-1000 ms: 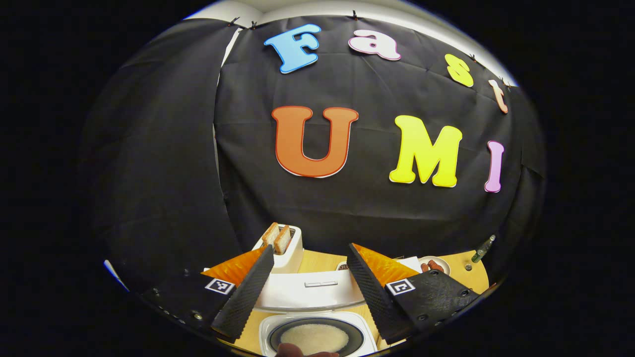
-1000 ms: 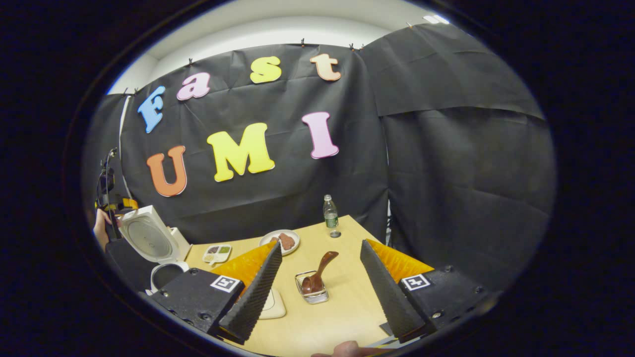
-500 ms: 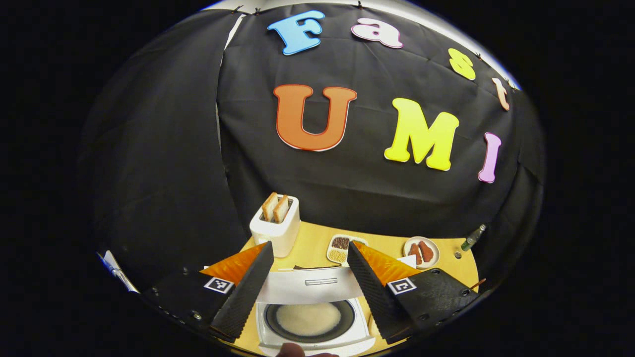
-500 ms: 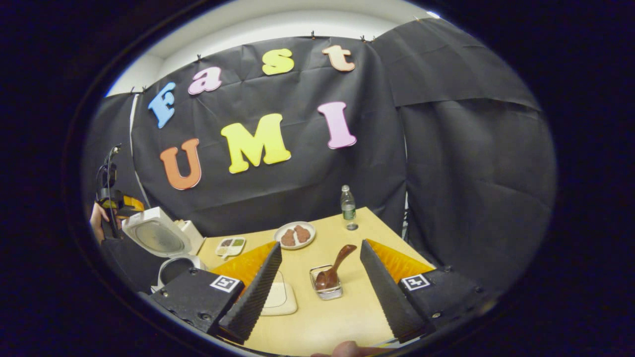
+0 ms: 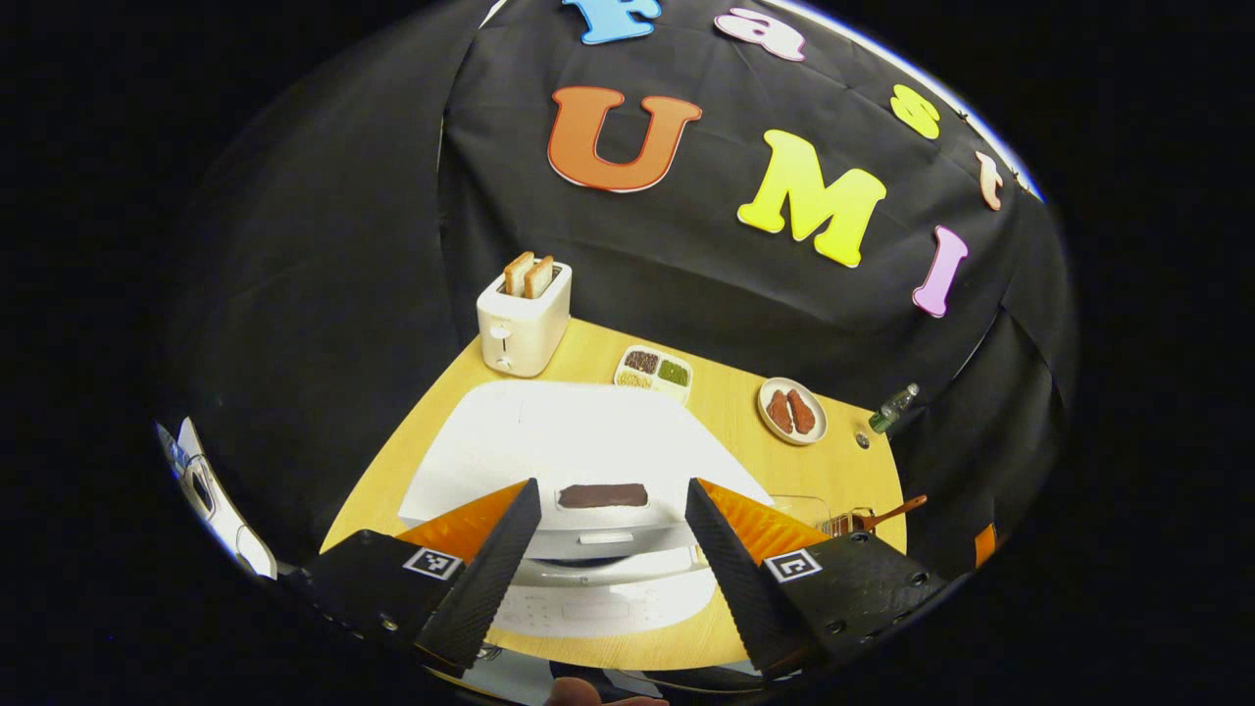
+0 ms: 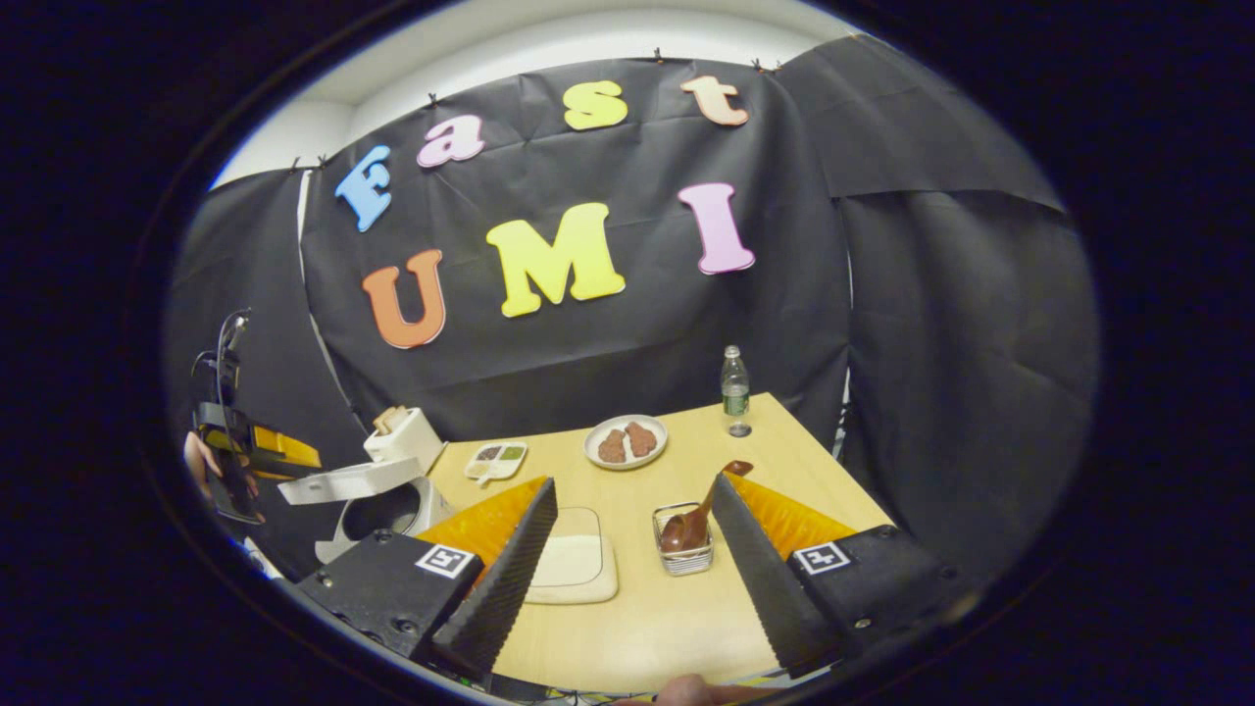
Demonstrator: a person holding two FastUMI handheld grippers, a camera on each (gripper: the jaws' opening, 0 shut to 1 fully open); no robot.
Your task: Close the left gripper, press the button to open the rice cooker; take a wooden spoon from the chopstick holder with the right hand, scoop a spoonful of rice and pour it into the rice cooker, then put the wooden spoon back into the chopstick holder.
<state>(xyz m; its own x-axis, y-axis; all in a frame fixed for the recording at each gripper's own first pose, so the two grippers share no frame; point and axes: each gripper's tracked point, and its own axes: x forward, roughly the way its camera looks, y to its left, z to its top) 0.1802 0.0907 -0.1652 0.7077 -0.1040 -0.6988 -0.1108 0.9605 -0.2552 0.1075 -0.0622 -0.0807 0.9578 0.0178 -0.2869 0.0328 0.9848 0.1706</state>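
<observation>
In the left gripper view the white rice cooker (image 5: 598, 608) sits straight below my left gripper (image 5: 610, 487), its lid (image 5: 578, 441) lowered over the pot with a thin gap at the front. My left gripper is open with nothing between its fingers. In the right gripper view the lid (image 6: 353, 480) hangs about level above the cooker (image 6: 387, 505), and the left gripper (image 6: 250, 451) and a hand are behind it. The wooden spoon (image 6: 701, 505) stands in the wire chopstick holder (image 6: 683, 554). A shallow dish of rice (image 6: 574, 569) lies beside it. My right gripper (image 6: 635, 482) is open above the table.
A toaster (image 5: 523, 319) with bread stands at the back left. A divided dish of grains (image 5: 654, 368), a plate of meat (image 5: 792, 412) and a water bottle (image 5: 892, 407) line the far side of the wooden table (image 6: 647, 618). The black cloth wall is close behind.
The cooker's lid has come down from upright to almost shut. My left gripper's view has tipped down over it. My right gripper has swung left; the spoon stays in the holder.
</observation>
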